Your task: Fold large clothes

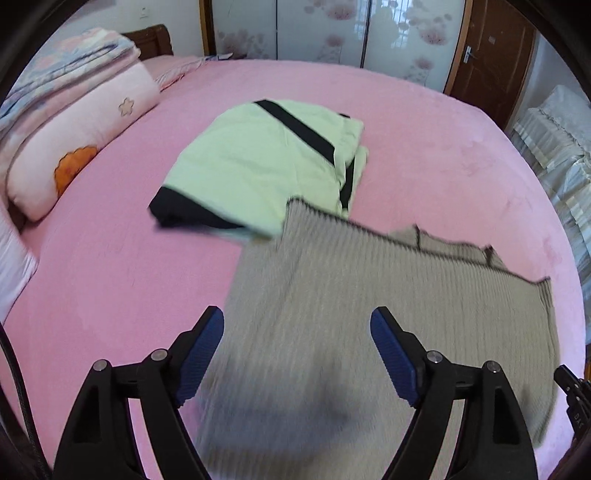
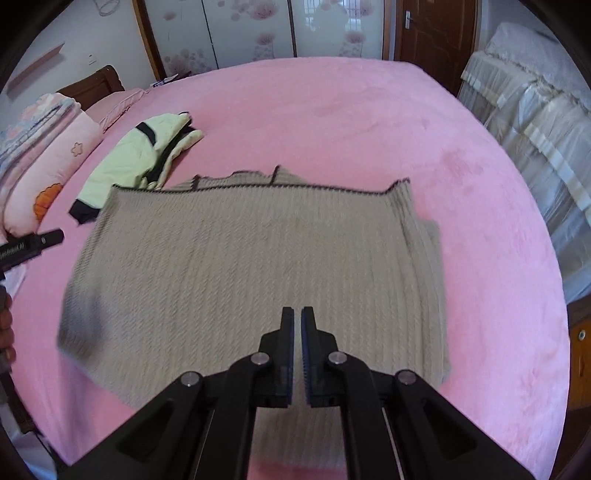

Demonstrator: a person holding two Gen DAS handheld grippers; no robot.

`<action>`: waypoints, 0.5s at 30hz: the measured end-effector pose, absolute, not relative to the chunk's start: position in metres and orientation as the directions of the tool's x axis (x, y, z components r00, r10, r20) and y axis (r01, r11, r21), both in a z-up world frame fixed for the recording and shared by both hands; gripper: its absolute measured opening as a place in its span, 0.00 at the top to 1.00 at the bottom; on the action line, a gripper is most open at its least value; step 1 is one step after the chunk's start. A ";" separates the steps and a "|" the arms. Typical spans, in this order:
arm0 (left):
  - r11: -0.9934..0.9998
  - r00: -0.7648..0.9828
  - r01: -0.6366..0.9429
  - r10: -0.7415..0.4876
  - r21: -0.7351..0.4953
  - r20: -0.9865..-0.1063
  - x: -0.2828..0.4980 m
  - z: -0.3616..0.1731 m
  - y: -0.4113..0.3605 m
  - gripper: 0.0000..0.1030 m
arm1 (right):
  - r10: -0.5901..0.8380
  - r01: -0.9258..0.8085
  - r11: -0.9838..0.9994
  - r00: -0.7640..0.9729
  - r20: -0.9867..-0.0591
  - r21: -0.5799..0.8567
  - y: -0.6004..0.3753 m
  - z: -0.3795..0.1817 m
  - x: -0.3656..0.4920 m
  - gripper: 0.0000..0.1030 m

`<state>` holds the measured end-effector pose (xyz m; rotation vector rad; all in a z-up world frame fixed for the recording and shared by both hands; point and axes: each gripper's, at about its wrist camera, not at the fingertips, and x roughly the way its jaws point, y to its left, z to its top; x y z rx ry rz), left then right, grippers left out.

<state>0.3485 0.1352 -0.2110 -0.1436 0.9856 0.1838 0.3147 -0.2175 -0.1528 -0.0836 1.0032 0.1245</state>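
Observation:
A grey ribbed knit garment (image 2: 251,266) with a thin dark trim lies folded flat on the pink bed (image 2: 332,118). Its left part fills the lower left wrist view (image 1: 332,295). Above it my left gripper (image 1: 297,325) hangs open, blue pads wide apart, nothing between them. My right gripper (image 2: 297,317) is over the garment's near edge with its jaws shut and no cloth caught in them. A pale green garment with black bands (image 1: 258,158) lies folded beyond the grey one, also seen at the left in the right wrist view (image 2: 125,162).
Pink pillows and folded quilts (image 1: 74,122) are stacked along the bed's left side. A cloth-covered piece of furniture (image 2: 528,122) stands off the bed's right edge. Wardrobe doors (image 1: 332,33) and a brown door (image 1: 491,48) lie beyond. Bare pink sheet surrounds both garments.

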 end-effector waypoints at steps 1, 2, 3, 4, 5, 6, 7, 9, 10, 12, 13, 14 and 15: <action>0.977 0.546 -0.210 0.078 -0.047 -0.834 0.358 -0.216 0.138 0.22 | 0.063 -0.137 0.990 0.542 -0.838 -0.014 -0.220 -0.157 0.325 0.96; 0.978 0.554 -0.200 0.059 -0.064 -0.830 0.372 -0.225 0.141 0.22 | 0.055 -0.123 0.992 0.561 -0.826 -0.018 -0.224 -0.161 0.339 0.96; 0.978 0.562 -0.190 0.041 -0.081 -0.826 0.378 -0.230 0.142 0.22 | 0.048 -0.112 0.993 0.574 -0.818 -0.021 -0.226 -0.163 0.347 0.96; 0.979 0.568 -0.179 0.018 -0.102 -0.823 0.386 -0.237 0.144 0.22 | 0.046 -0.098 0.995 0.594 -0.803 -0.016 -0.232 -0.166 0.361 0.96; 0.979 0.568 -0.166 -0.002 -0.117 -0.823 0.395 -0.247 0.145 0.22 | 0.043 -0.091 0.996 0.606 -0.795 -0.016 -0.234 -0.168 0.371 0.97; 0.979 0.565 -0.159 -0.014 -0.125 -0.825 0.402 -0.255 0.144 0.24 | 0.024 -0.074 0.997 0.615 -0.788 -0.028 -0.239 -0.172 0.383 0.97; 0.978 0.561 -0.156 -0.030 -0.141 -0.827 0.406 -0.263 0.144 0.24 | 0.016 -0.062 0.998 0.617 -0.787 -0.029 -0.244 -0.175 0.392 0.96; 0.977 0.552 -0.153 -0.038 -0.146 -0.833 0.415 -0.280 0.144 0.25 | 0.001 -0.035 0.999 0.613 -0.790 -0.026 -0.256 -0.184 0.411 0.97; 0.979 0.557 -0.154 -0.028 -0.137 -0.830 0.418 -0.284 0.145 0.25 | -0.006 -0.027 0.999 0.610 -0.792 -0.029 -0.263 -0.189 0.419 0.96; 0.979 0.568 -0.163 -0.006 -0.120 -0.823 0.422 -0.291 0.147 0.25 | -0.030 -0.014 0.999 0.610 -0.792 -0.048 -0.275 -0.196 0.431 0.97; 0.978 0.573 -0.175 0.005 -0.117 -0.820 0.425 -0.294 0.151 0.25 | -0.047 -0.003 0.998 0.606 -0.794 -0.061 -0.282 -0.200 0.436 0.97; 0.975 0.571 -0.190 0.013 -0.117 -0.821 0.427 -0.298 0.156 0.25 | -0.059 0.014 0.998 0.605 -0.794 -0.063 -0.290 -0.203 0.439 0.97; 0.972 0.568 -0.201 0.017 -0.119 -0.823 0.428 -0.301 0.161 0.25 | -0.064 0.037 0.998 0.596 -0.800 -0.053 -0.302 -0.207 0.443 0.98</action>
